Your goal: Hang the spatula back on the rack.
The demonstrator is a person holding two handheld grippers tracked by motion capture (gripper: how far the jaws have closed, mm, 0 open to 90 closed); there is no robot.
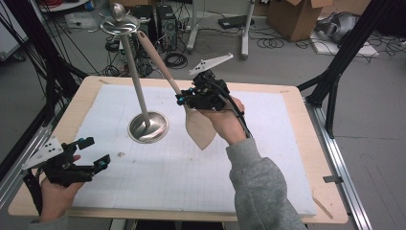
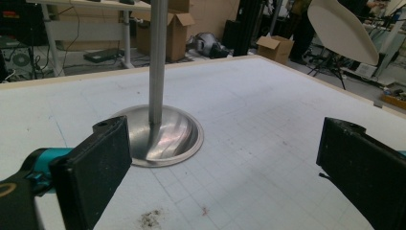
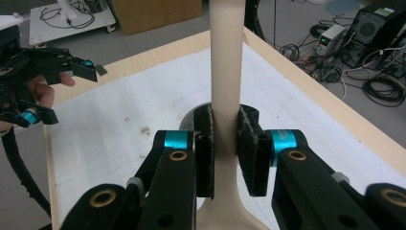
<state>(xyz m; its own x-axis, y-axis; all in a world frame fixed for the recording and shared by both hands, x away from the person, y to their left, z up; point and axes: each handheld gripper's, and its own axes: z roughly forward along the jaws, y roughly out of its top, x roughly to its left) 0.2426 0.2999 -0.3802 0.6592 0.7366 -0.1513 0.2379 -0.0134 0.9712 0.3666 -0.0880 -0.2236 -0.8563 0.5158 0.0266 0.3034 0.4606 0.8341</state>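
A beige spatula (image 1: 200,127) hangs above the white mat, blade down and handle slanting up toward the far left. My right gripper (image 1: 182,96) is shut on its handle (image 3: 225,72), the pads pressing both sides just above the blade. A metal stand has a round base (image 1: 148,127) on the mat, and its thin pole (image 1: 136,81) rises to a small top disc (image 1: 119,24). The spatula handle crosses close beside the pole's upper part. My left gripper (image 1: 95,152) hovers at the table's front left, jaws wide open and empty, facing the stand base (image 2: 163,134). The spatula blade (image 2: 342,31) is visible high at the right.
The white gridded mat (image 1: 191,182) covers a wooden table (image 1: 325,191). Black frame posts (image 1: 335,81) stand off the right edge. Cardboard boxes (image 1: 294,17), computer cases and cables lie on the floor beyond the far edge. Small dark crumbs (image 2: 151,218) mark the mat.
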